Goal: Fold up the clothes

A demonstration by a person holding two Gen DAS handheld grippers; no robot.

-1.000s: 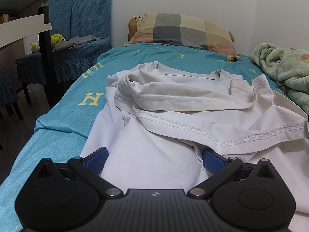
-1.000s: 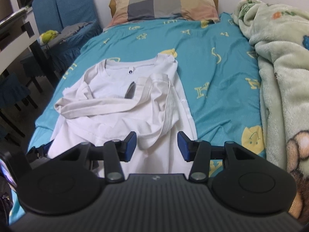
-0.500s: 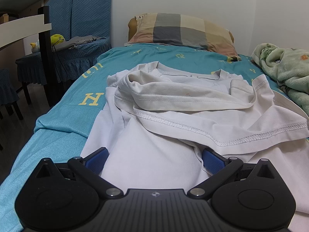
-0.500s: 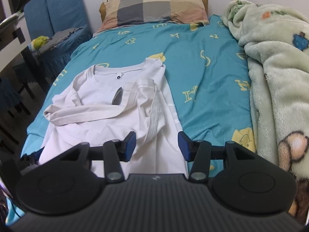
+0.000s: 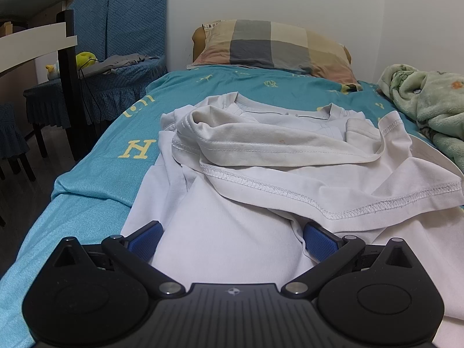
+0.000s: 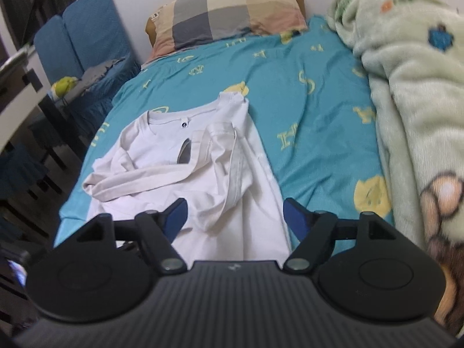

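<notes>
Shirt (image 5: 232, 246) lies rumpled along the bed's (image 6: 313, 121) left edge, sleeves crossed over its chest, beneath my left gripper (image 5: 232, 233) and right gripper (image 6: 235, 214), both wide and empty; pinching loose layers unevenly could skew any fold

Bare teal sheet (image 6: 313, 121) lying open right of the white shirt (image 6: 232, 179) — heaped green blanket (image 6: 411, 110) crowding beyond, blue chairs (image 6: 84, 46) blocking shirt's left.

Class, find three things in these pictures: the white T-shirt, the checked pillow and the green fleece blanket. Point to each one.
white T-shirt (image 5: 232, 249): left wrist view, on the smooth lower body panel.
checked pillow (image 6: 220, 11): right wrist view, on the middle of its checked cover.
green fleece blanket (image 6: 420, 81): right wrist view, on its pale upper fold.
</notes>
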